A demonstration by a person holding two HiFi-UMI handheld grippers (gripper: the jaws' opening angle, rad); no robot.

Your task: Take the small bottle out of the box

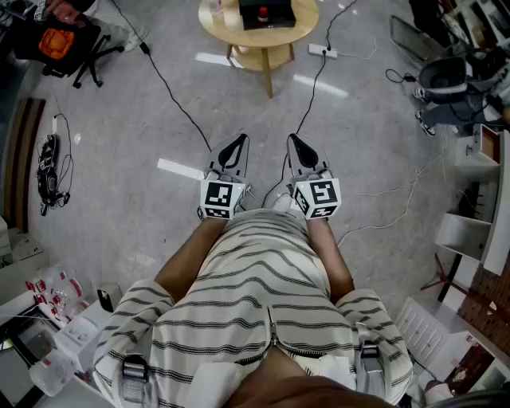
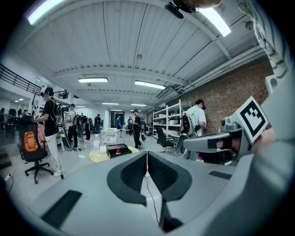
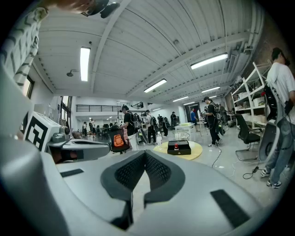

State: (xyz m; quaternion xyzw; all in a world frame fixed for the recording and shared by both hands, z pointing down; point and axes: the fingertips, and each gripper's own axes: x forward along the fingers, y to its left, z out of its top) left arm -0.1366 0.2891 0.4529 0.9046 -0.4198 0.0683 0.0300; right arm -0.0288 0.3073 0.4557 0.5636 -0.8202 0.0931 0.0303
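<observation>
Both jaws clenched empty on left gripper (image 1: 238, 141) and right gripper (image 1: 294, 140); ceiling lamps (image 2: 92, 79) solely in gripper views.

Box (image 1: 268, 11): black, shallow, rectangular, open top. Sits flat near middle of round light-wood table (image 1: 215, 32), clear of table edges; far side cut off by top of head view. Small bottle (image 1: 263, 13): red top, stands upright inside box, about mid-box. Only upper part shows above box wall; body too small to make out.
</observation>
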